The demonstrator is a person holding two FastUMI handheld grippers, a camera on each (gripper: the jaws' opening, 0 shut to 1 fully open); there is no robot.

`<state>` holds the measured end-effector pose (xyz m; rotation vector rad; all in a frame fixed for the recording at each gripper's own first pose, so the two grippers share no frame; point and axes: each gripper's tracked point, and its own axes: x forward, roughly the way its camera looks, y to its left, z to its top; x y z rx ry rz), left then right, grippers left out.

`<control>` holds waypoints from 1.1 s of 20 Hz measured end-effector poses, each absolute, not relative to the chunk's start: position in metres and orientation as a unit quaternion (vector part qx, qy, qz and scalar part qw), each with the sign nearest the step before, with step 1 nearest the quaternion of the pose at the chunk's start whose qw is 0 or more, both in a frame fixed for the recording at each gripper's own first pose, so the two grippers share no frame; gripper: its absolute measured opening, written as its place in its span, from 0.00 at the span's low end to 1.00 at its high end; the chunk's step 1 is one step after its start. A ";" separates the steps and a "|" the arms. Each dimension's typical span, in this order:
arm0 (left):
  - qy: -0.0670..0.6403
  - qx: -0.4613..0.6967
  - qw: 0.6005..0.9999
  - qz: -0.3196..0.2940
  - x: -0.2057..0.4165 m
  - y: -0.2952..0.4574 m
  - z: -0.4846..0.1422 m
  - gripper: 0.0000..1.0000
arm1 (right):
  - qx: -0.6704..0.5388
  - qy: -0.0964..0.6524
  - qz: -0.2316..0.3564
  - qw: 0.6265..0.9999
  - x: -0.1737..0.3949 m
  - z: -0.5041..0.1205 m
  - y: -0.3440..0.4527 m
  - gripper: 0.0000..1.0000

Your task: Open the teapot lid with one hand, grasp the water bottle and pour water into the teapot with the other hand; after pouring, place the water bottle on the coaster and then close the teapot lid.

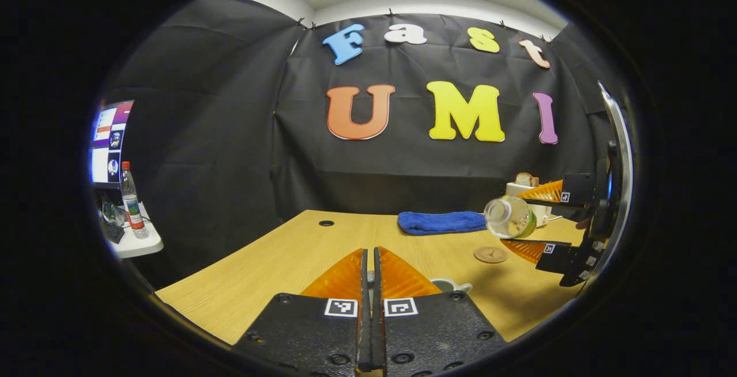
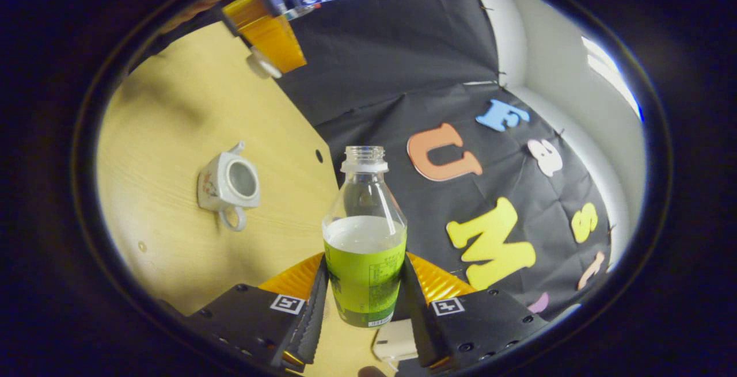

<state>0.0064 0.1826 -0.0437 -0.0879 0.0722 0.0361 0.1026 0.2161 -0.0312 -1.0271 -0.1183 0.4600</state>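
Right gripper (image 2: pixel 364 302) clamped on the labelled body of the water bottle (image 2: pixel 364 239), both fingers pressing its sides; bottle uncapped, roughly half full, tipped onto its side above the wooden table (image 1: pixel 259 262) — seen from the left gripper view (image 1: pixel 511 217) held aloft near the table's right edge. Teapot (image 2: pixel 229 184) standing lidless toward the table's near edge, mouth open, well apart from the bottle neck. Left gripper (image 1: pixel 371 276) with fingers drawn almost together, probably pinching the teapot lid (image 2: pixel 262 65) — a small pale piece at its fingertips in the right gripper view, too small to confirm; spout of the teapot just beyond the fingers in the left gripper view. Round coaster (image 1: pixel 490 254) lying bare near the table's right edge, below the bottle; blue towel (image 1: pixel 442 222) folded along the far edge.

Judged stage: pour in preparation, mouth not yet over the teapot. Risks from here — water reaching the open neck before alignment and spilling onto the table; a narrow teapot opening missed by the stream; smooth label slipping between the fingers under further tilt; lid dropped from a thin pinch.
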 end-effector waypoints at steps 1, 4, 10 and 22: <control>0.035 -0.038 0.999 0.015 0.007 0.177 -0.042 0.03 | -0.454 -0.046 0.212 0.864 0.105 -0.026 0.205 0.65; 0.032 -0.032 0.999 0.005 0.010 0.159 -0.035 0.02 | -0.334 -0.012 0.198 0.922 0.114 -0.013 0.170 0.66; 0.033 -0.022 0.999 -0.015 0.013 0.133 -0.033 0.03 | -0.109 0.023 0.172 0.979 0.141 0.007 0.128 0.65; 0.033 -0.023 0.999 -0.011 0.015 0.138 -0.038 0.03 | 0.032 0.144 0.177 0.973 0.228 -0.074 0.159 0.65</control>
